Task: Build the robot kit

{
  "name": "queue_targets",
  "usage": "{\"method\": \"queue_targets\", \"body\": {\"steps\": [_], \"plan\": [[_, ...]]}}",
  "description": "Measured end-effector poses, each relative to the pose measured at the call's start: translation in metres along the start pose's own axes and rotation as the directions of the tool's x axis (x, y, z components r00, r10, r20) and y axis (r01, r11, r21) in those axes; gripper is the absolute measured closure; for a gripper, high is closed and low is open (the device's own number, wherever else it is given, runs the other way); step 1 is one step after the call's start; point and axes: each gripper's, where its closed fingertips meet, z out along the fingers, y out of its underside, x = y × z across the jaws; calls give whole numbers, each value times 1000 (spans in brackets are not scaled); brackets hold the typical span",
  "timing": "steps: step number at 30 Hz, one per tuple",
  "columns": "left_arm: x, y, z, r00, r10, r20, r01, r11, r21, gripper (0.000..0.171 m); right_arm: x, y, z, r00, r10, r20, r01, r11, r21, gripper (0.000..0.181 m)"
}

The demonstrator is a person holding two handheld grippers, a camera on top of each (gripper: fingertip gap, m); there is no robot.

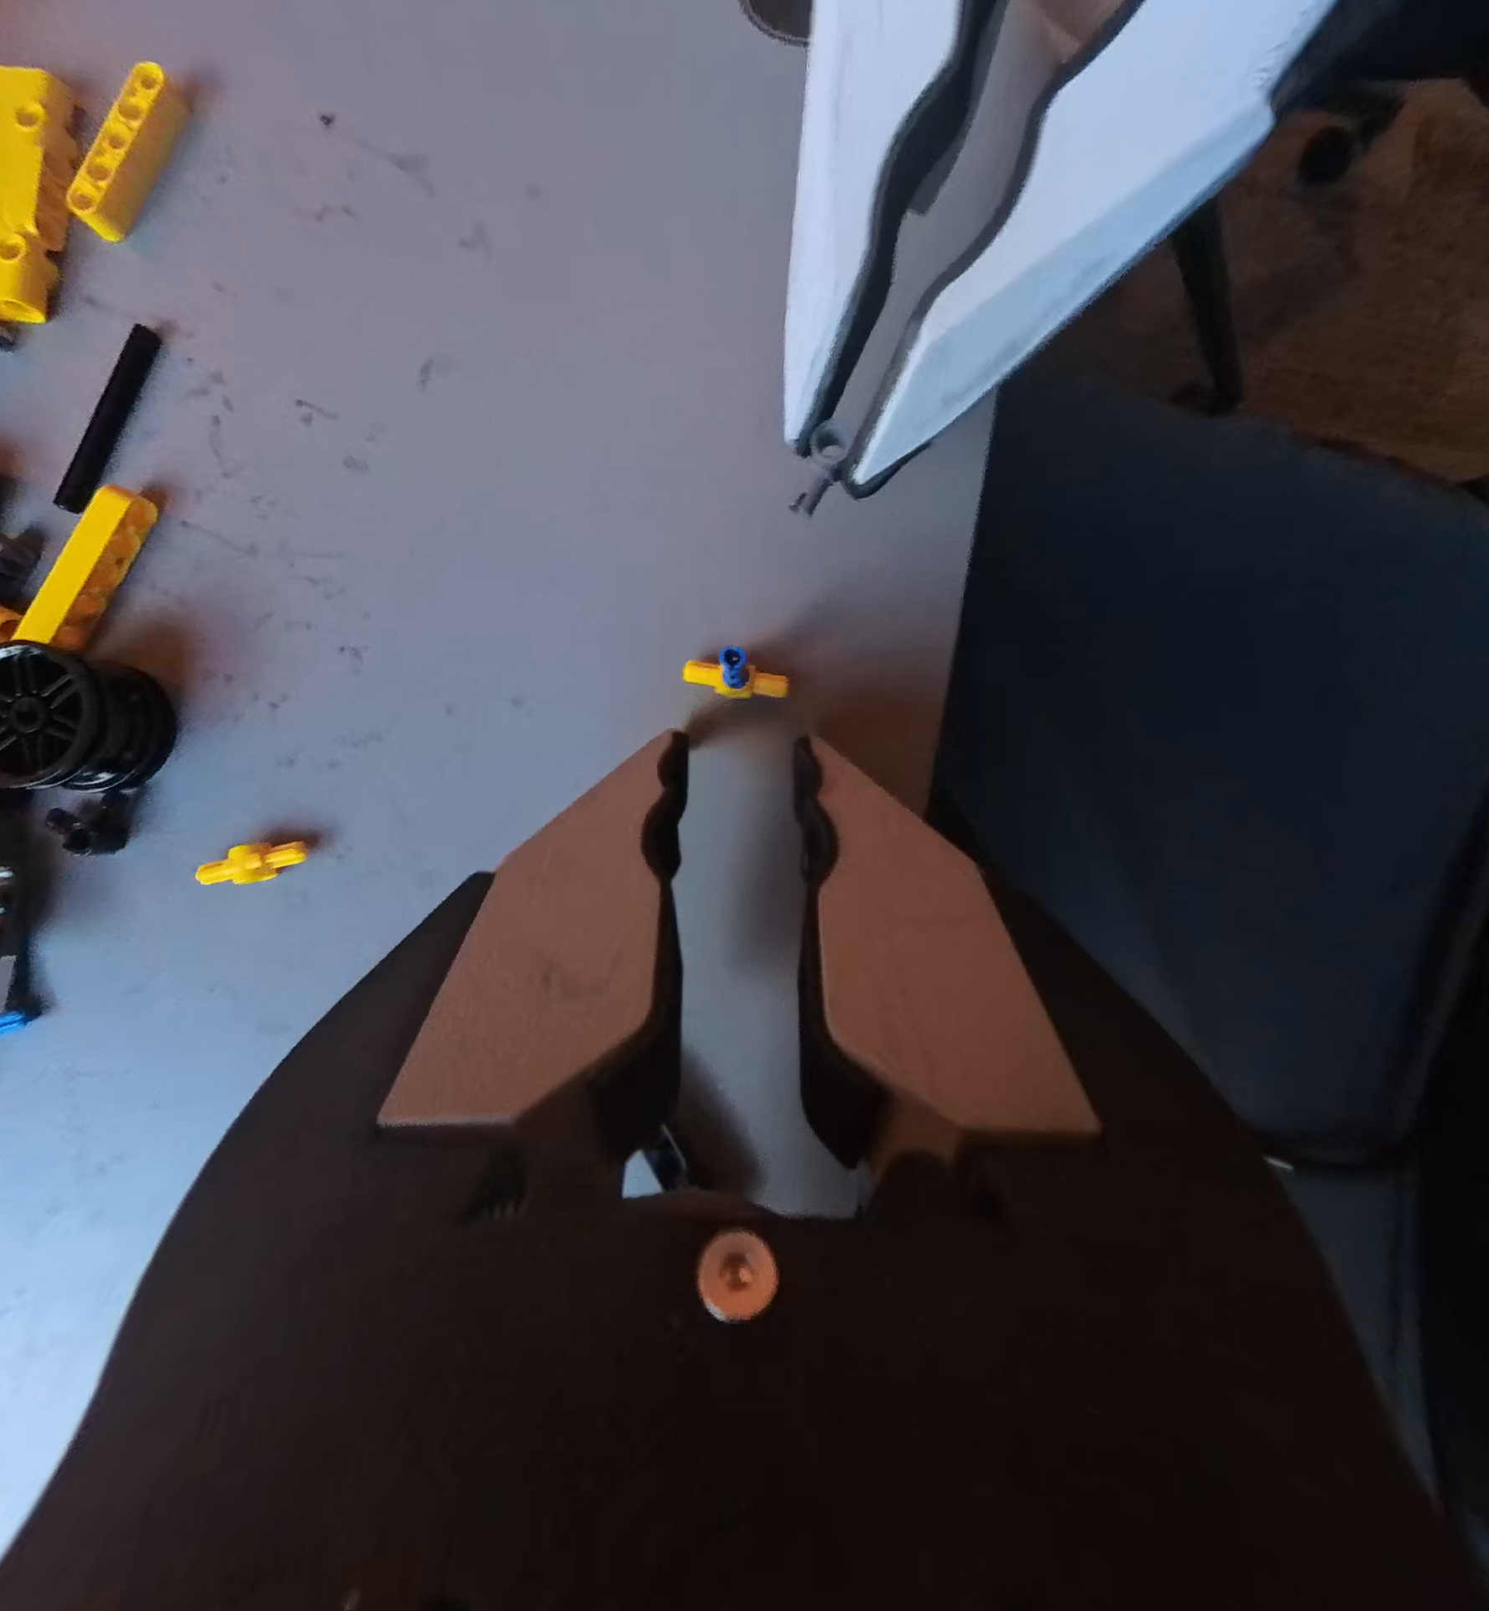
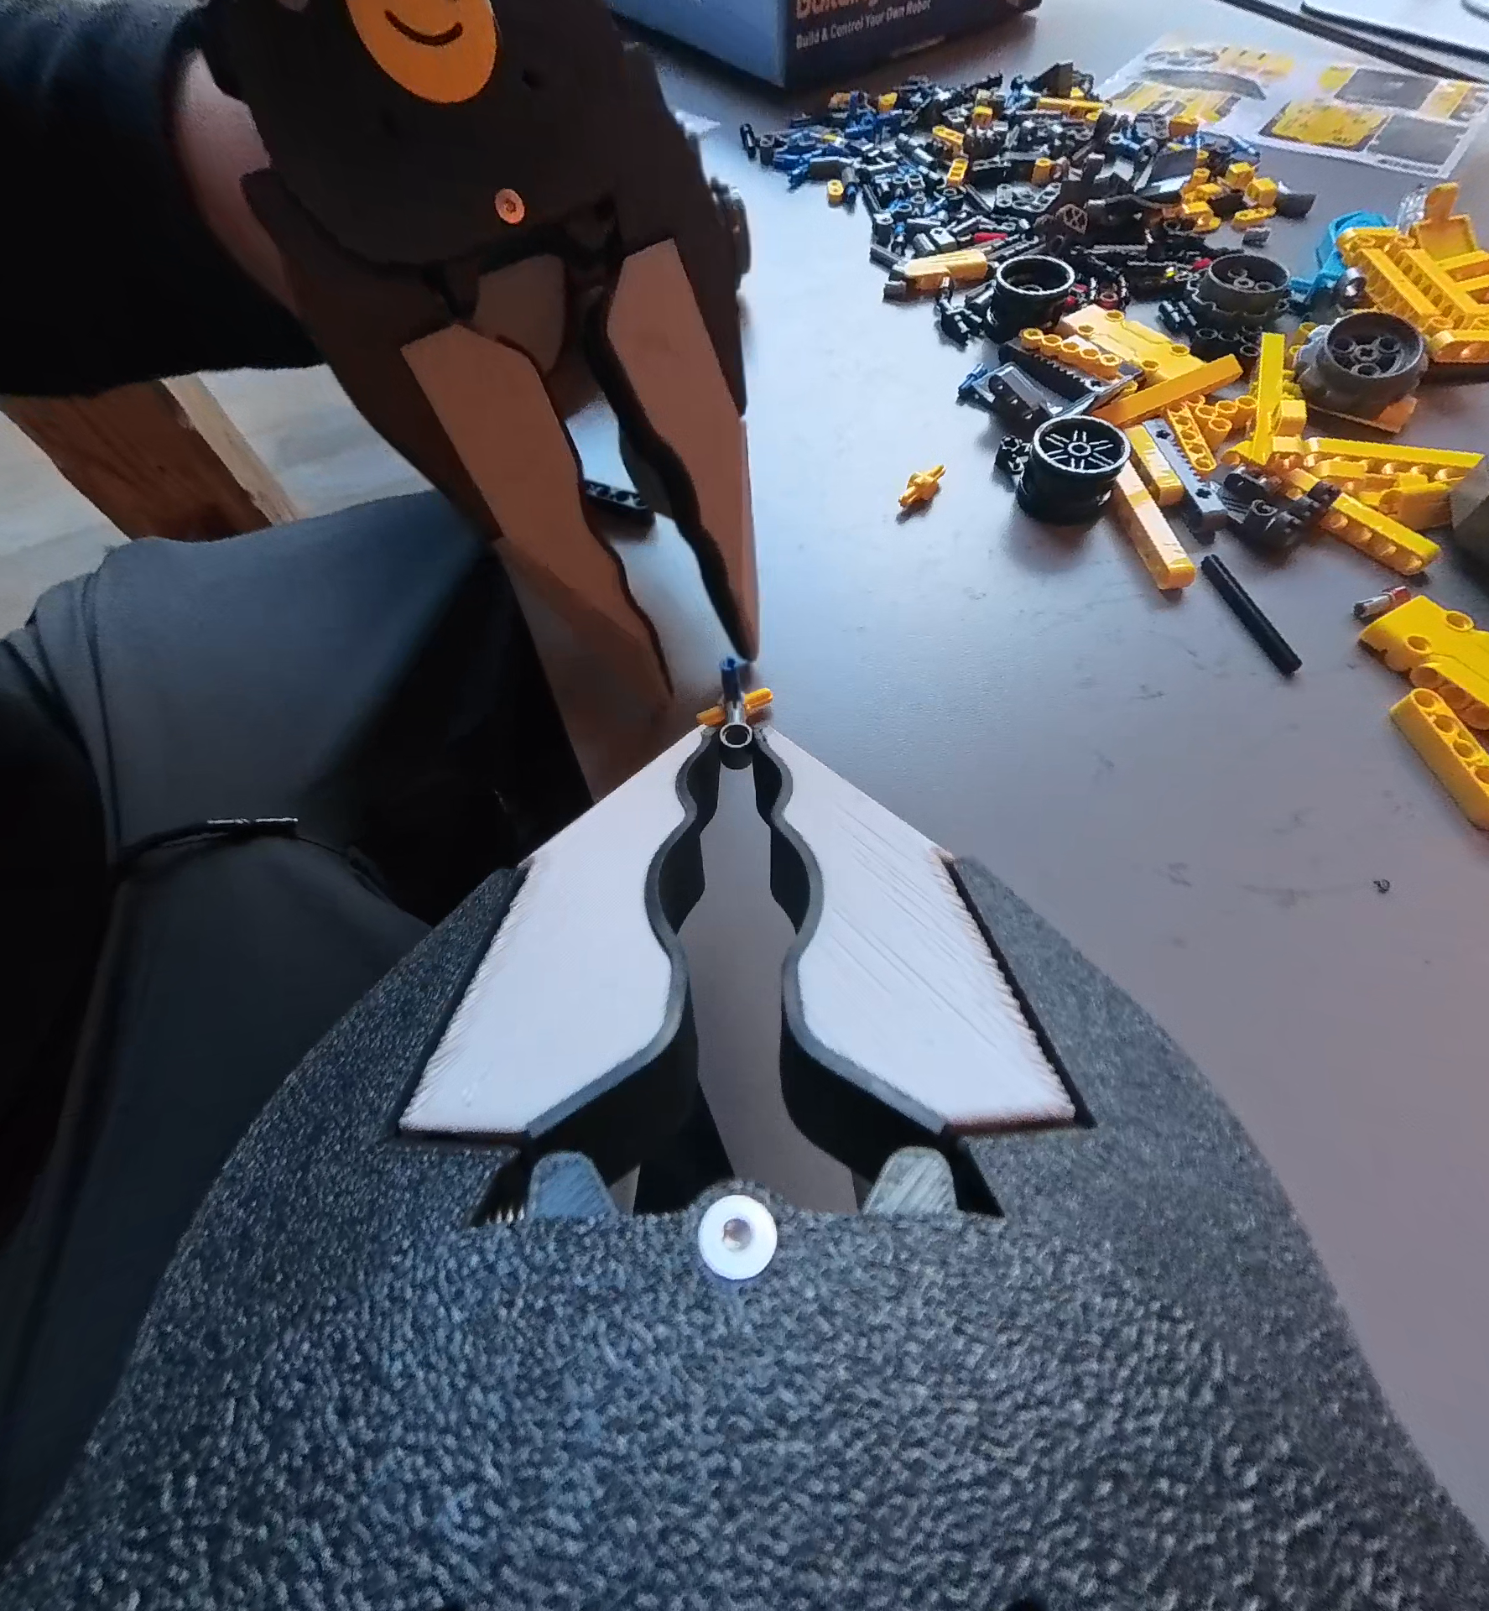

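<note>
A small yellow cross connector with a blue pin standing in it [image 1: 734,676] lies on the grey table [image 1: 462,436] close to its edge. My left gripper [image 1: 741,741], with brown fingers, is open and empty, its tips just short of that piece. My right gripper [image 2: 736,739], with white fingers, is shut on a small grey bush [image 2: 736,743] and holds it right beside the yellow connector [image 2: 734,702]. In the right wrist view the left gripper [image 2: 704,669] comes down from above, one fingertip by the blue pin. In the left wrist view the right gripper [image 1: 829,462] holds the bush [image 1: 828,440].
A heap of yellow, black and blue building parts [image 2: 1159,218] covers the far table, with black wheels [image 2: 1072,462], a black axle [image 2: 1250,610], a box [image 2: 880,35] and a printed sheet [image 2: 1333,105]. A loose yellow connector [image 1: 248,863] lies left. A dark chair seat [image 1: 1246,785] sits past the edge. Tip to tip, the grippers are about 6 centimeters apart.
</note>
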Motion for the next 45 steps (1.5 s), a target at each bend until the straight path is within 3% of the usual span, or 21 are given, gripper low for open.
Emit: {"method": "queue_targets", "body": {"steps": [18,27,34,45], "plan": [[-11,-16,11,996,-53,69,50,998,47,145,1,3,1,1000,9,6,-9,1000,-5,175],[-10,-29,9,996,-71,48,67,994,87,142,0,3,1,1000,4,4,-4,1000,-8,175],[-24,-13,-13,999,-30,46,28,998,48,142,1,2,-1,1000,6,6,-6,1000,-2,175],[-14,-13,10,999,-41,35,39,998,51,140,0,1,-1,1000,2,3,-2,1000,1,175]]}}
